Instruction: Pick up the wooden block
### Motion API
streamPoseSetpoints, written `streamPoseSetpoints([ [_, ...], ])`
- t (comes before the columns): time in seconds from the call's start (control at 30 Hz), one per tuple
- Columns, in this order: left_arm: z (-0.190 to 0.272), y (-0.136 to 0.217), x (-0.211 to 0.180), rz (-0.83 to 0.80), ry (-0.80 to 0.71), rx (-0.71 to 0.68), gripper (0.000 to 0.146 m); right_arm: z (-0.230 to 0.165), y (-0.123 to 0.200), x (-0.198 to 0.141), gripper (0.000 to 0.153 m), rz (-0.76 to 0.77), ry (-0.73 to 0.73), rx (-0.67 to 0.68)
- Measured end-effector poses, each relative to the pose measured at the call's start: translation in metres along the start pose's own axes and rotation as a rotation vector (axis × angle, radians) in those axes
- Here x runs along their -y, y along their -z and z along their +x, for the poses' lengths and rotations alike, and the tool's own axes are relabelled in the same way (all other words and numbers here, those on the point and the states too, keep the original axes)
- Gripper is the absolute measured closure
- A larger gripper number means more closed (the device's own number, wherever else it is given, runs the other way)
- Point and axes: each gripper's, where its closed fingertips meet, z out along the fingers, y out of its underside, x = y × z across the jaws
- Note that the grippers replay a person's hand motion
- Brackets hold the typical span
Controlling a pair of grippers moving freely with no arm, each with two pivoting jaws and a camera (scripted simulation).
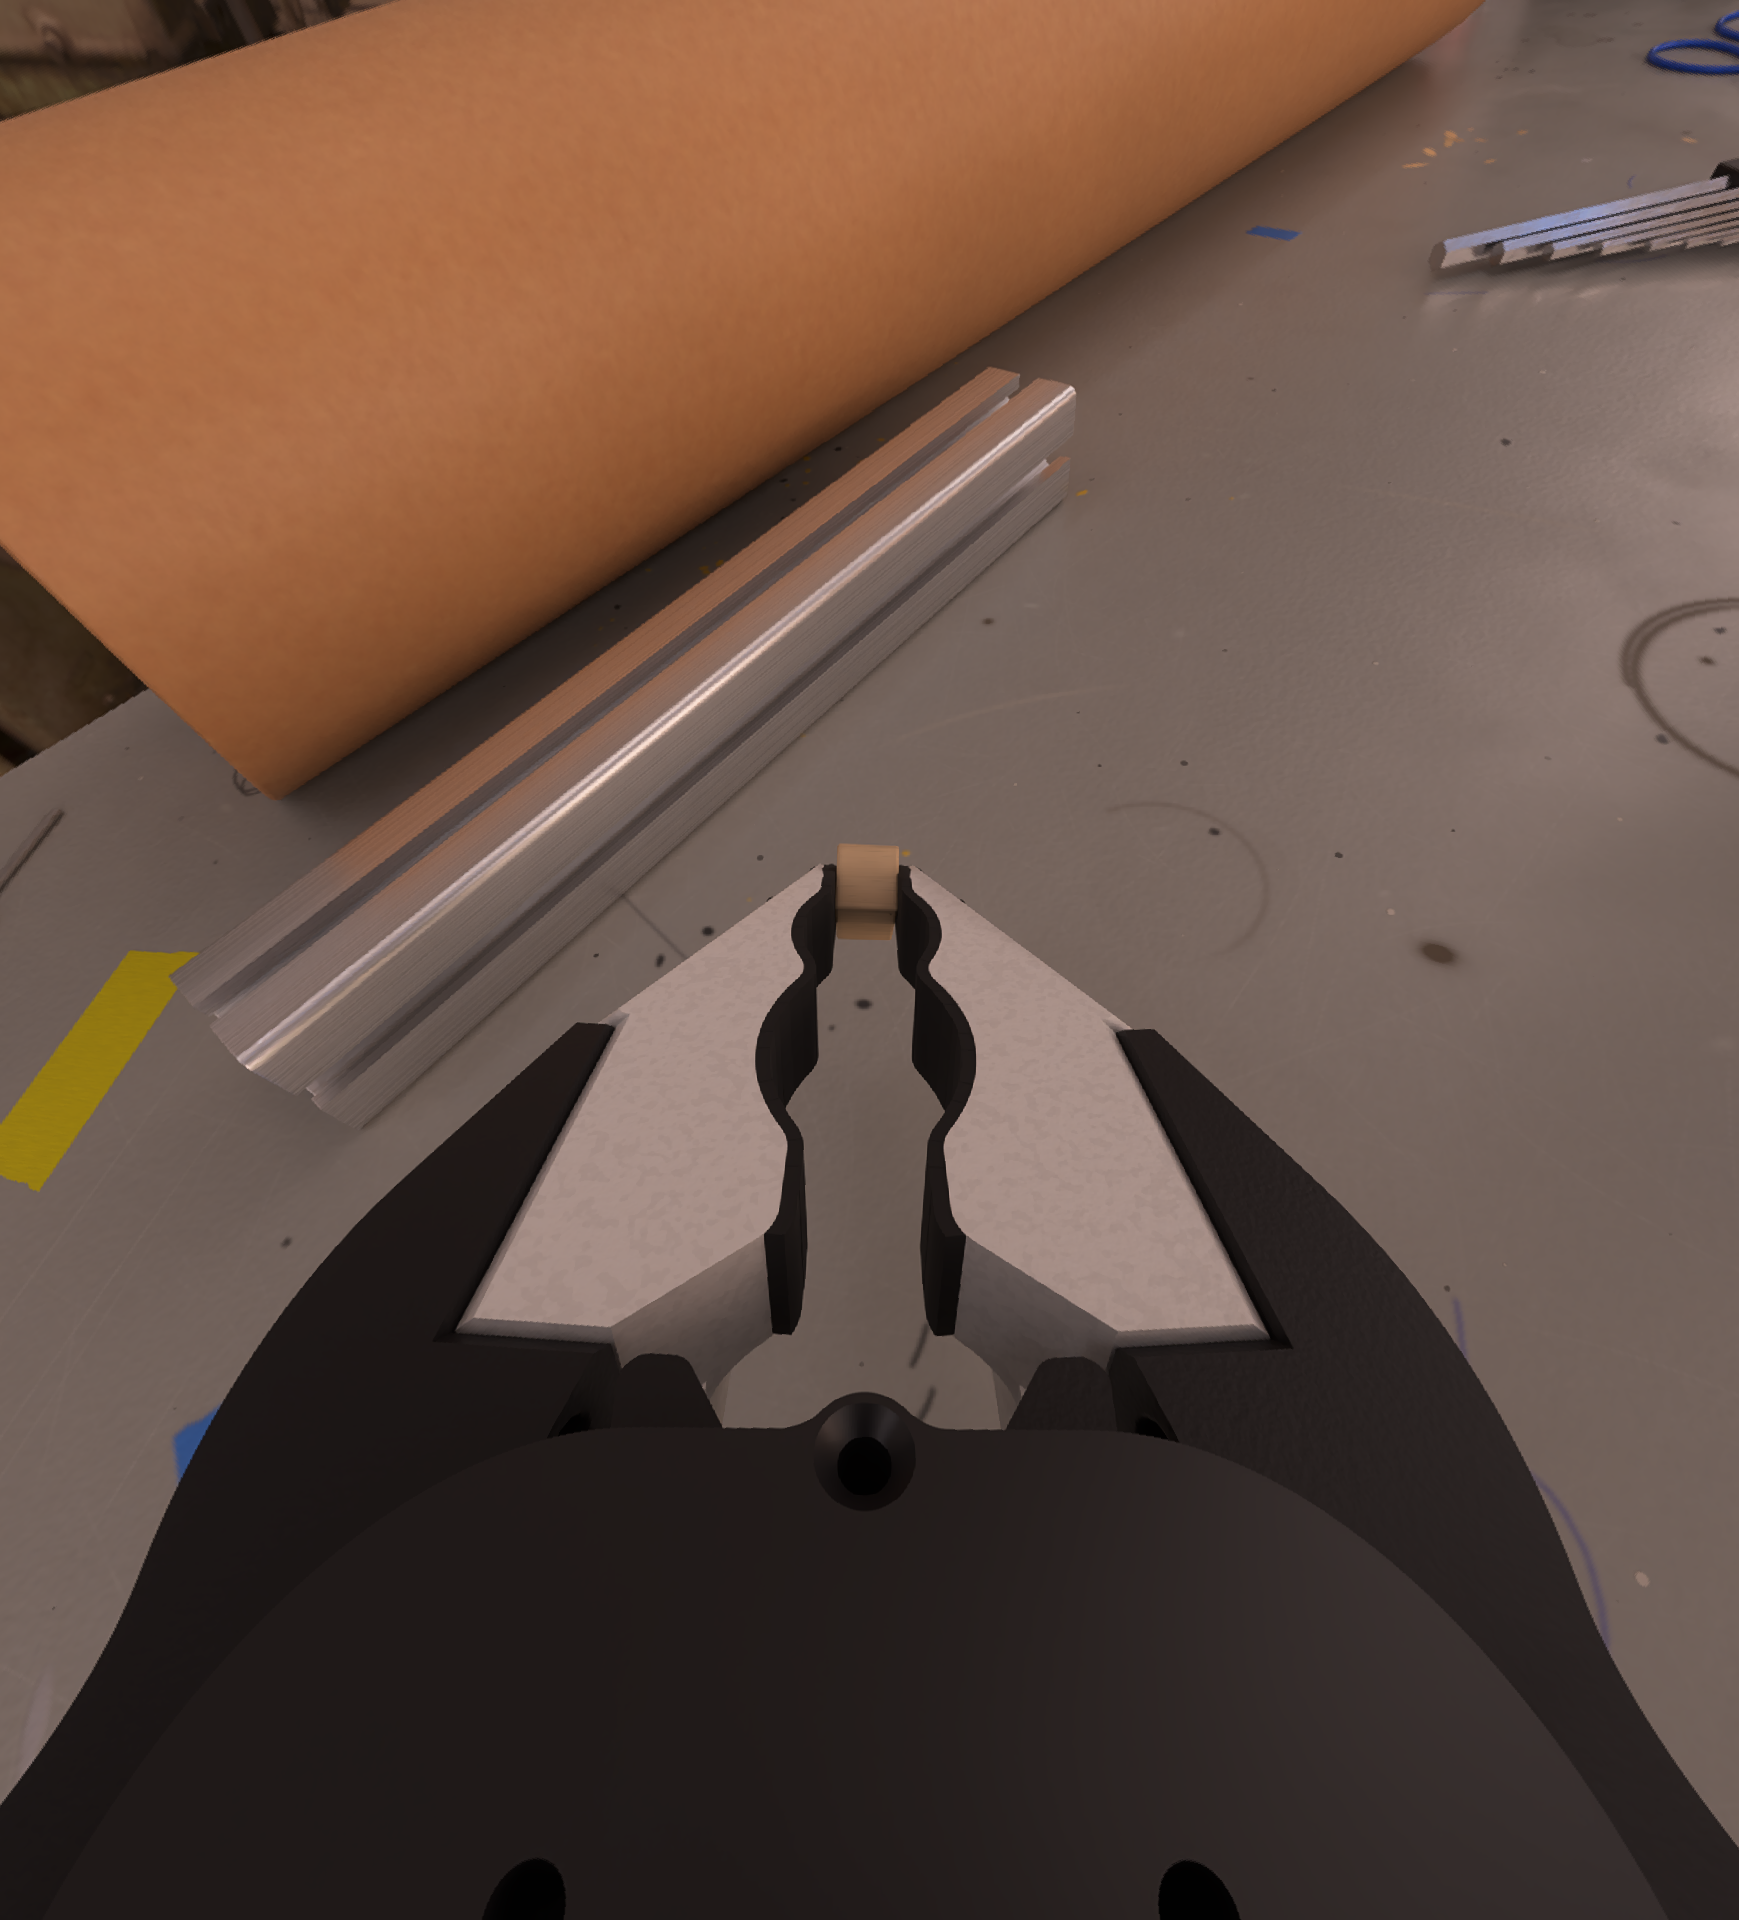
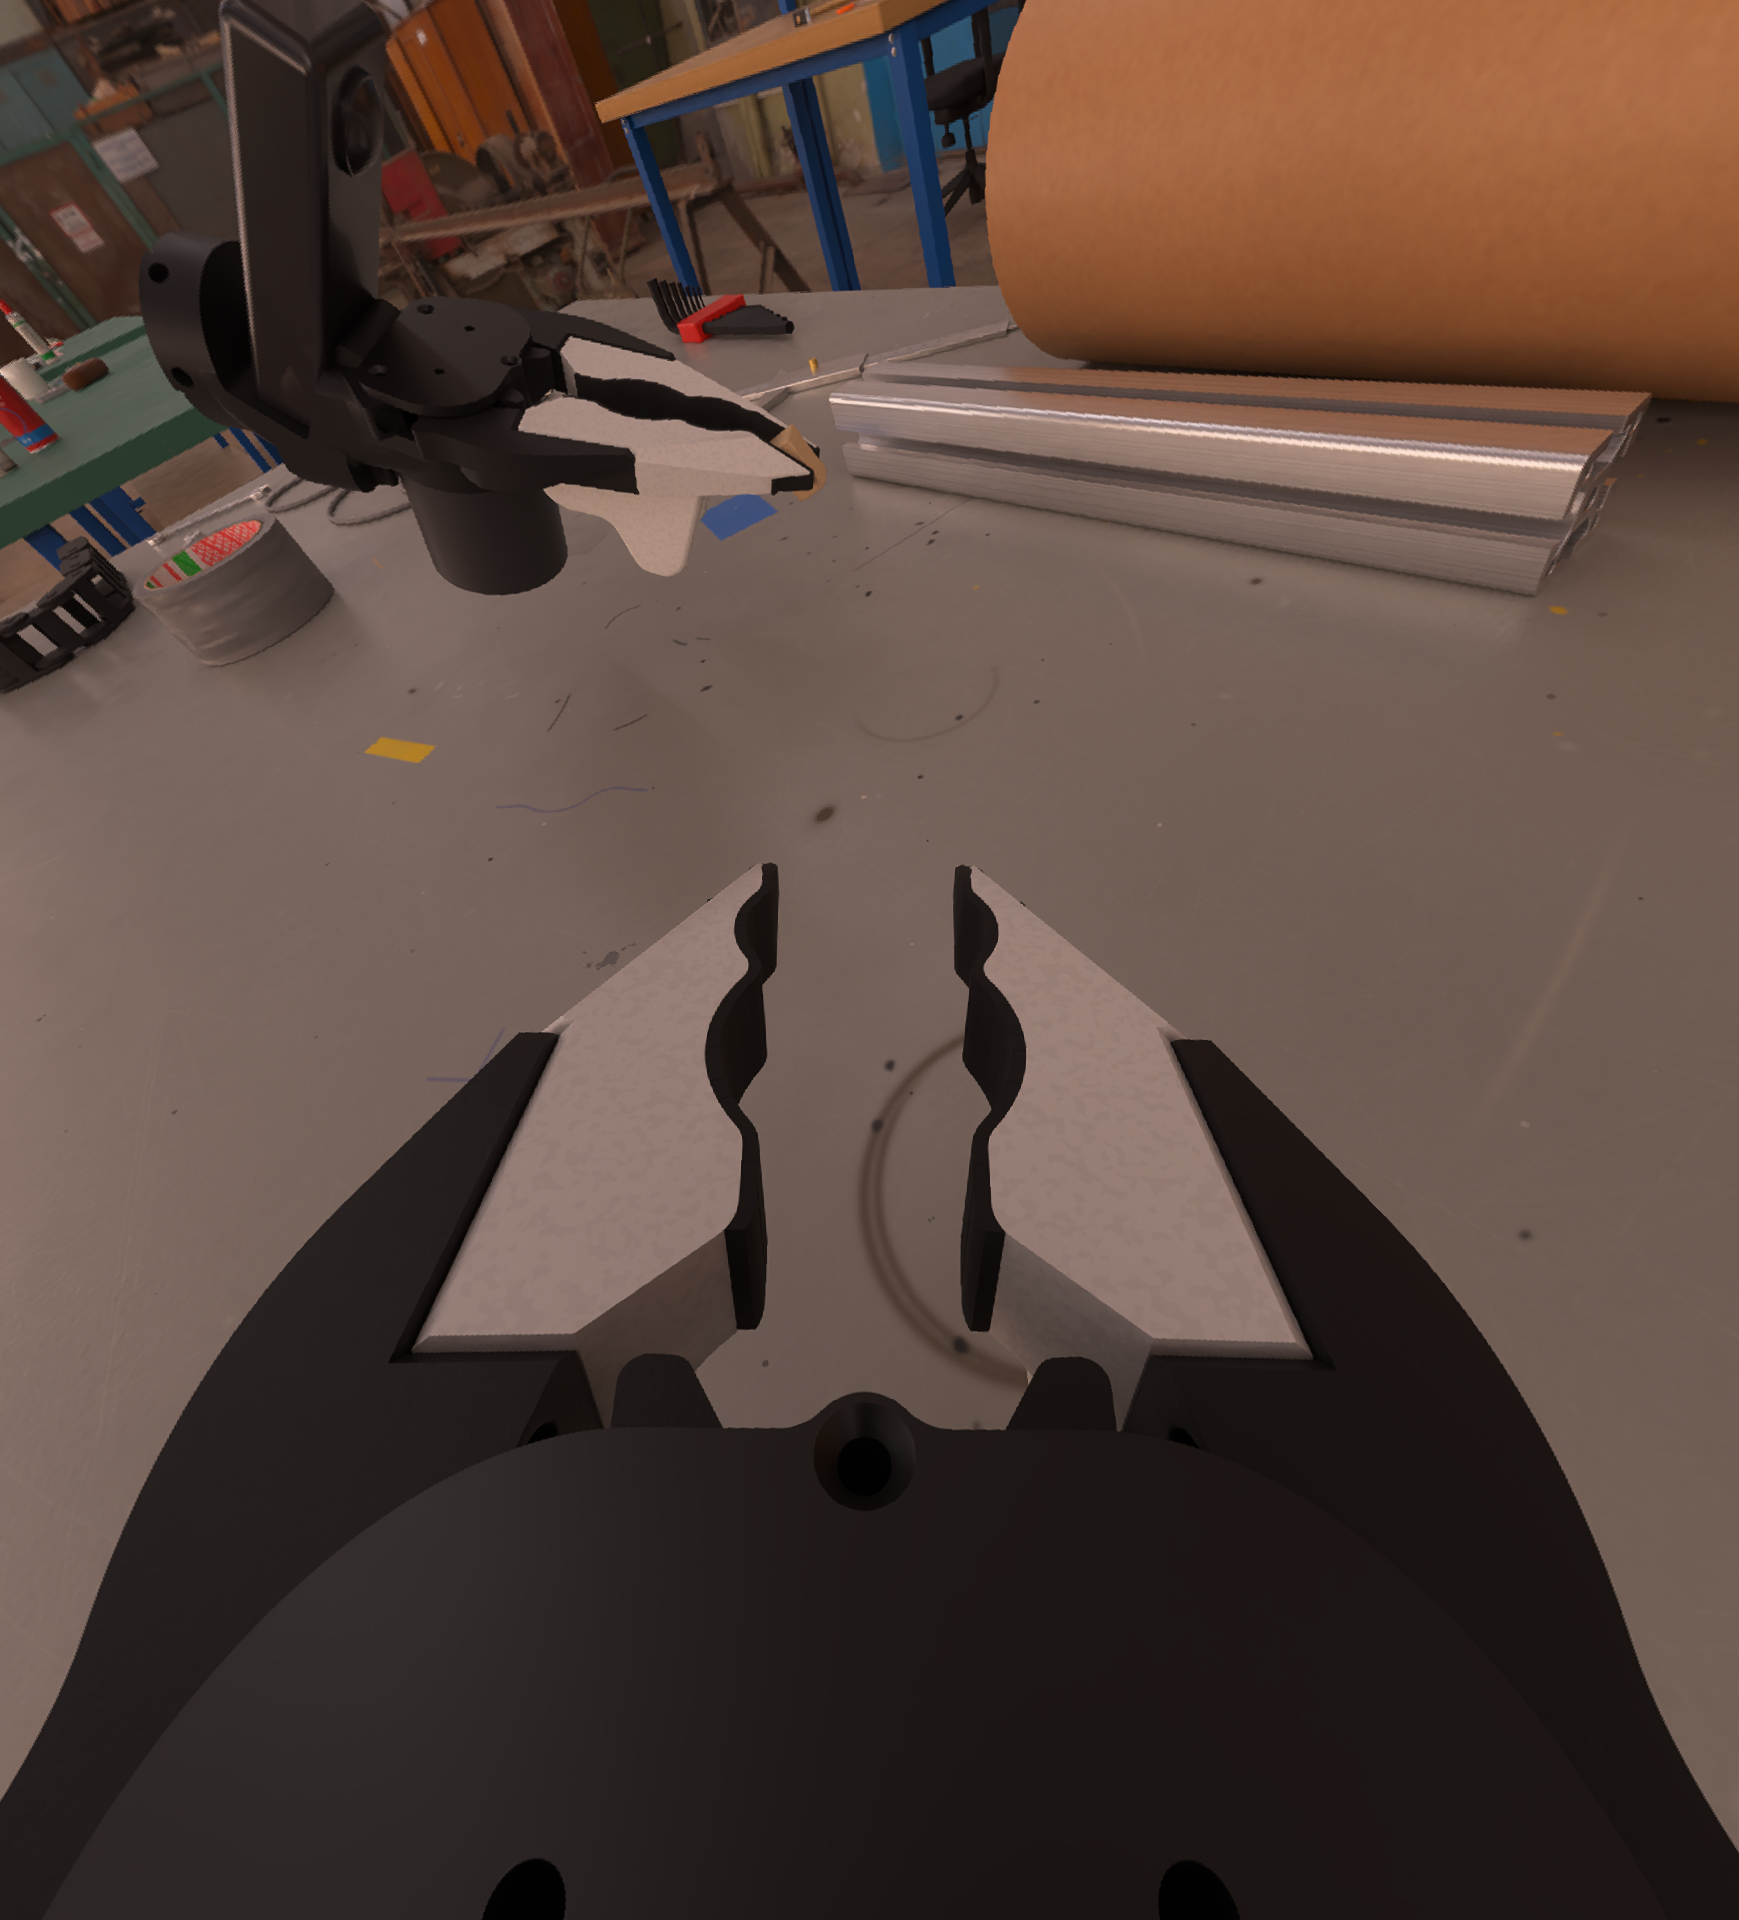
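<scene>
Left wrist view: wooden block (image 1: 866, 896) was pinched at very tips of left claw (image 1: 866, 902), fingers nearly closed on it, above grey desk (image 1: 1364, 935) beside aluminium rail (image 1: 636, 748). Block small, pale tan, smooth. Grasp step judged done; steady lift called for next, tip hold shallow.

Right wrist view: right claw (image 2: 866, 894) was held half open, empty, over desk. Left claw seen raised clear of desk, block at its tips.

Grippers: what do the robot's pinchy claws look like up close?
Both the left gripper and the right gripper match: a rounded matte black body, two pointed speckled white fingers lined with wavy black pads, and one black screw at the middle. No cables show.
</scene>
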Motion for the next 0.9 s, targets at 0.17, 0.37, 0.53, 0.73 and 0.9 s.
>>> streamPoseSetpoints([
  [0.17, 0.0, 0.0, -0.0001, 0.0, 0.001, -0.001, 0.136, -0.0001, -0.0005, -0.0006, 0.119, -0.004, -0.002, 0.002],
  [0.37, -0.0001, -0.0001, -0.0002, -0.001, 0.0, 0.0, 0.136, -0.0002, -0.0005, -0.0006, 0.119, -0.004, -0.003, 0.003],
  [0.53, -0.0005, 0.0, -0.0002, -0.001, 0.005, -0.001, 0.136, 0.0002, -0.0005, -0.0006, 0.118, -0.003, -0.005, 0.001],
  [0.73, -0.0008, -0.0001, -0.0002, -0.001, 0.007, 0.0, 0.136, 0.0007, -0.0006, -0.0006, 0.118, -0.003, -0.012, 0.002],
  [0.9, -0.0009, -0.0002, -0.0003, -0.001, 0.008, 0.0, 0.136, 0.0009, -0.0006, -0.0006, 0.118, -0.002, -0.015, 0.003],
])
